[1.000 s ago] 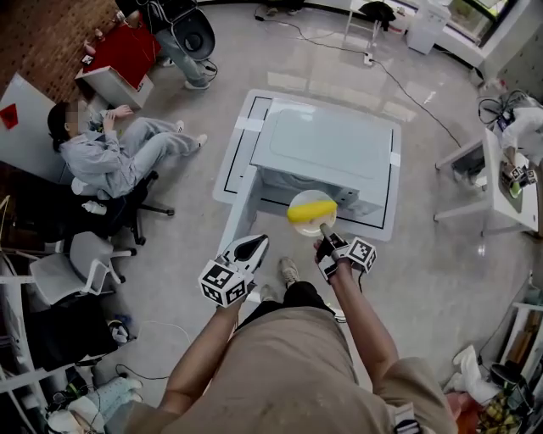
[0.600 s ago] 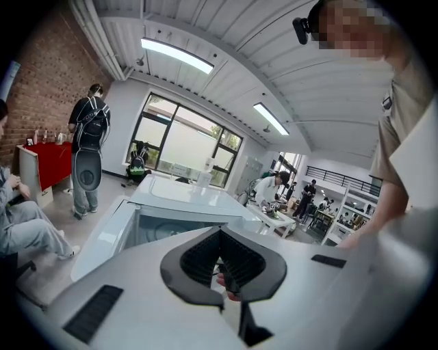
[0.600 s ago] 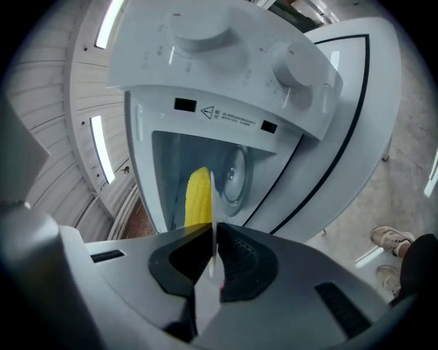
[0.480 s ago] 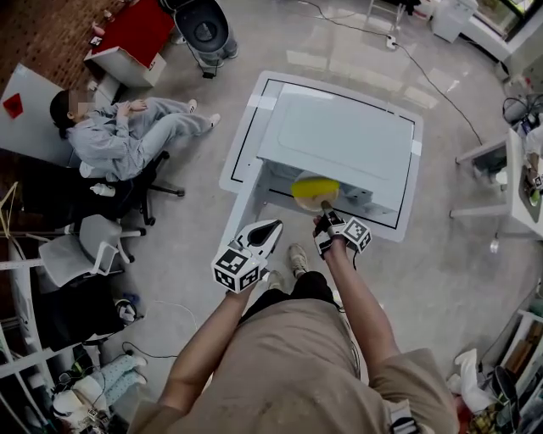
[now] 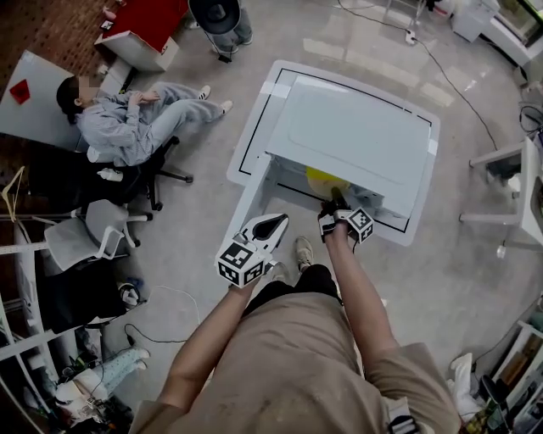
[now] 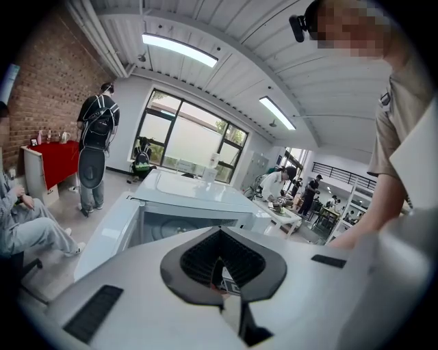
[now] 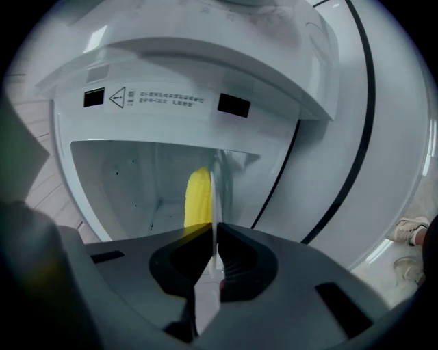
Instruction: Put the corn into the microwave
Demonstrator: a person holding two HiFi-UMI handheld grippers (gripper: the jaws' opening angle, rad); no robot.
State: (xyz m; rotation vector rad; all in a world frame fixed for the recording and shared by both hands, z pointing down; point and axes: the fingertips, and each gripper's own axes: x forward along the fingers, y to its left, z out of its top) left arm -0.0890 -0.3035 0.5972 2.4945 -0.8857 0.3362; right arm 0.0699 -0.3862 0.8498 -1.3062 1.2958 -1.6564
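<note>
Partly inside the microwave [image 5: 356, 136], the corn [image 7: 198, 195] lies on a white plate [image 7: 214, 198], its long axis running straight away from the right gripper [image 5: 335, 206] into the cavity. That gripper's jaws pinch the plate's near rim. The left gripper [image 5: 282, 220], jaws together and empty, hovers by the microwave's open door [image 5: 250, 208]. The microwave stands on a black-lined white board [image 5: 252, 140] over glossy grey floor [image 5: 204, 246].

- The white table [image 5: 254, 140], edged with a black line, carries the microwave [image 5: 356, 136], which fills most of its top.
- The glossy grey floor [image 5: 195, 229] carries that table.
- A grey chair [image 5: 89, 242] stands left of the microwave.
- A red table [image 5: 148, 25] stands far beyond the microwave's left corner.
</note>
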